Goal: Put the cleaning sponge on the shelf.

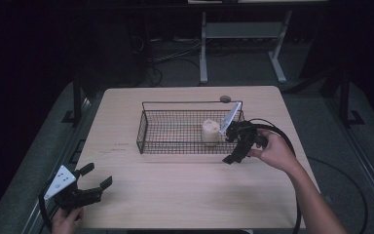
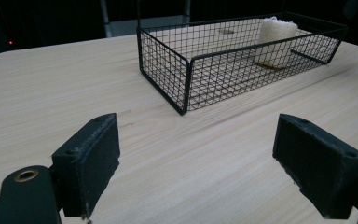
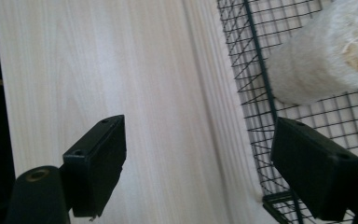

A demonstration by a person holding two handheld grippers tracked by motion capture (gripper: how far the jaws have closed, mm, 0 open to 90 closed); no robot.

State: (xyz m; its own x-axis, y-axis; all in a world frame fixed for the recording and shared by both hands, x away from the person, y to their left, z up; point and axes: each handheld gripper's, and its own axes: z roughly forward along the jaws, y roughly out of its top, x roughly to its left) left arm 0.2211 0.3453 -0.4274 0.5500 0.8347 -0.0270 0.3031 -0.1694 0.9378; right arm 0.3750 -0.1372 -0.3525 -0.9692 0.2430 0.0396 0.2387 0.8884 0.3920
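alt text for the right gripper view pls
The right gripper, jaws open with nothing between them, straddles the near wall of a black wire basket on a pale wooden table. A cream fibrous roll sits inside the basket.

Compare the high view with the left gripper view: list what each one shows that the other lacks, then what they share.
High view alone: the person's hands, the right gripper open at the basket's right end, the left gripper seen from outside, the floor and a stand beyond the table.

Left gripper view alone: the left gripper's own black pads close up, wide apart with nothing between them.

Both: the wooden table, the black wire basket and the pale fibrous roll standing inside it.
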